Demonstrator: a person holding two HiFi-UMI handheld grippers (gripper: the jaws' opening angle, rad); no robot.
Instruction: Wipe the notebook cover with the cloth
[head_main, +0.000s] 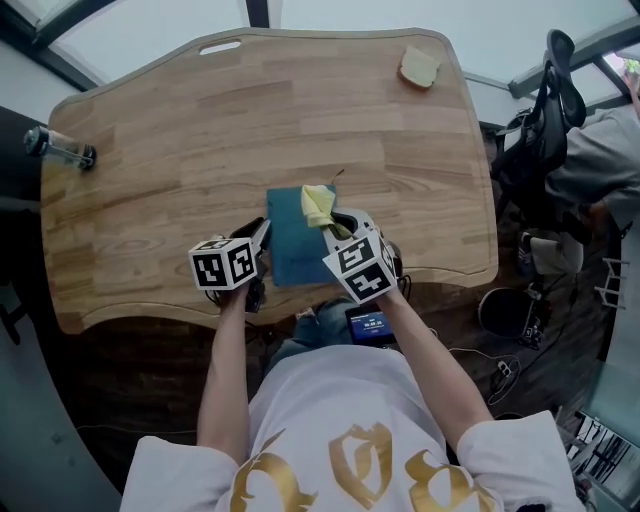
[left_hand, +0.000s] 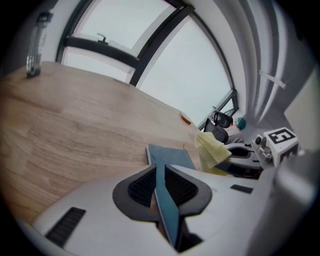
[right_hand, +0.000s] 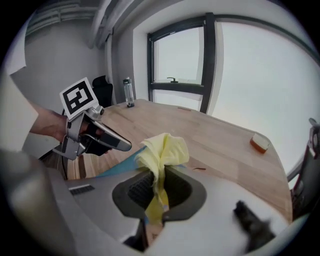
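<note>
The set-up for the wipe is done, as far as these views show. The left gripper has its fingers drawn in narrow on the near left edge of the blue notebook. The thin edge is pinched between the pads, so the book is steadied near the front edge of the bench. The rest of the notebook appears to lie flat on the wood, running away from that grip.

The right gripper has its fingers closed on the yellow cloth. A strip of it is squeezed between the pads and a crumpled bunch stands out beyond the tips. In the head view that bunch sits over the far right part of the cover, by the corner. I cannot tell whether it presses on the cover or hangs just above it. The right gripper view shows blue beneath the cloth, but not the contact itself.

Both holds are made, so the wiping itself is either under way or yet to start. The cover shows no dust, smear or damp streak to tell wiped from unwiped, so how much has been wiped cannot be read. With the cloth at one far corner, I judge that the near and left parts of the cover are yet to be passed over
</note>
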